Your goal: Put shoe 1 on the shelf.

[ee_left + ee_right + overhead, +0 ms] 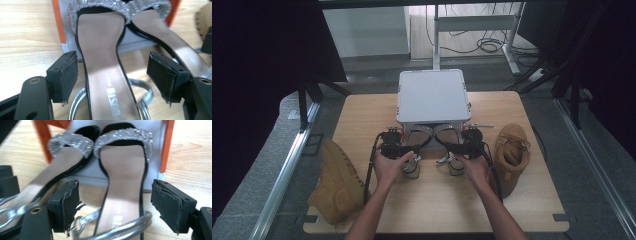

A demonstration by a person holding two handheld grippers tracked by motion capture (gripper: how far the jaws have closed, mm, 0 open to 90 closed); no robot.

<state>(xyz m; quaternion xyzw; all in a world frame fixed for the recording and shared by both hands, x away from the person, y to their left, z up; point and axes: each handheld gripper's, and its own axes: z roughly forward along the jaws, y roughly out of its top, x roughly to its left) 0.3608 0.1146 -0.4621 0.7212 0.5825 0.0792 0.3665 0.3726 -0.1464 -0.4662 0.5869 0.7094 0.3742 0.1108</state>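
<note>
on the pale wooden table (427, 200), two glittery-strapped sandals, left sandal (105, 65) and right sandal (122, 182), lie toes against a white box (433, 95). both hands reach forward; the left gripper (111, 75) and right gripper (116, 202) have jaws spread, each straddling its sandal without pinching.

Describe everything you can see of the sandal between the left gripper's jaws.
The left sandal is a black-edged high-heeled sandal with a smooth tan insole bearing dark printed lettering, a glittering silver rhinestone toe strap and a shiny silver ankle strap looped at the heel. Its toe rests against the base of the white box, beside its twin, heel toward the person. It lies between the open jaws of the left gripper; the pads stand clear of its edges, so nothing grips it.
</note>
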